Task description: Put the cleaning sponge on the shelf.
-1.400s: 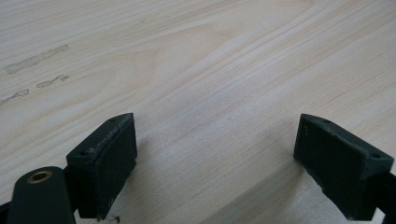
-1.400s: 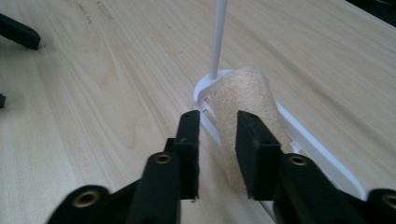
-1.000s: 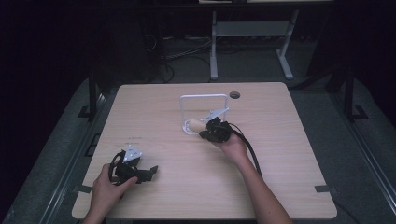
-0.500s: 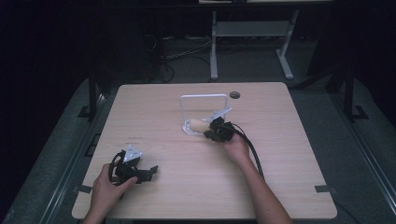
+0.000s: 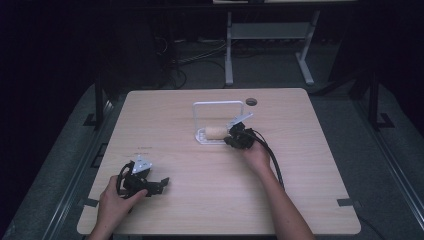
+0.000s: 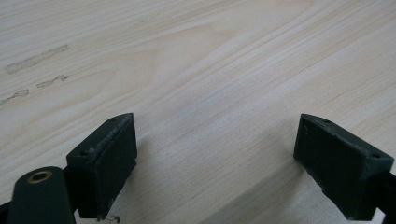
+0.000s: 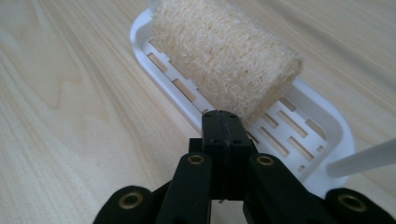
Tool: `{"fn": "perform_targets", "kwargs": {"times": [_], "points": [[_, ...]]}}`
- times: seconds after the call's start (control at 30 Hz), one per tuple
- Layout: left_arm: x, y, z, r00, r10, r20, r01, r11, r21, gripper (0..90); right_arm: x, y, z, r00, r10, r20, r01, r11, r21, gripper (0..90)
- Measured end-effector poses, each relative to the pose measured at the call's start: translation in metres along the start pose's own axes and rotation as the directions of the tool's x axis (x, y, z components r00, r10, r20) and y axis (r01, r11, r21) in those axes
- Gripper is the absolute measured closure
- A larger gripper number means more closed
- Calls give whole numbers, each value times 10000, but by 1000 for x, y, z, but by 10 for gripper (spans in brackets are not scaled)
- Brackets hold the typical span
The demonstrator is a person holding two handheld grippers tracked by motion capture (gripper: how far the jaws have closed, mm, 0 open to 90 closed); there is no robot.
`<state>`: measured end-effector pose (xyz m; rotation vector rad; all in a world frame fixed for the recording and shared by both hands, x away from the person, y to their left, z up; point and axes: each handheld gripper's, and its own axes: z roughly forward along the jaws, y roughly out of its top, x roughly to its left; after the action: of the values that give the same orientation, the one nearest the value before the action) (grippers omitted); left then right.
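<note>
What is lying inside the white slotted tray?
A beige loofah roll lies on its side in the white tray. Slots show beside it; the tray floor under the roll is covered. The shut right tool is at its near end.

Just past the black right gripper (image 7: 222, 122) lies a pale tan, fibrous sponge (image 7: 224, 56) on a white slotted tray (image 7: 299, 135); the table (image 5: 310, 165) is light wood-grained.

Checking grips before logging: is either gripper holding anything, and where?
Nothing. The right gripper is shut empty by the loofah; the left gripper is open.
</note>
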<state>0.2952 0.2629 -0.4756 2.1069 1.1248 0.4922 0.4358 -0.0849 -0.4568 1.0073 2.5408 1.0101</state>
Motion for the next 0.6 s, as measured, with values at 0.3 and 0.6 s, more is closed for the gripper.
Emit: {"fn": "perform_targets", "kwargs": {"times": [0.3,0.6], "points": [[0,0,0,10000,8,0,-8,10000,1,127,-4,-1,-2,10000,8,57,-7,10000,-40,897],[0,0,0,10000,-13,-14,13,10000,-27,126,1,-4,-17,9999,-119,-13,119,9996,-238,856]]}}
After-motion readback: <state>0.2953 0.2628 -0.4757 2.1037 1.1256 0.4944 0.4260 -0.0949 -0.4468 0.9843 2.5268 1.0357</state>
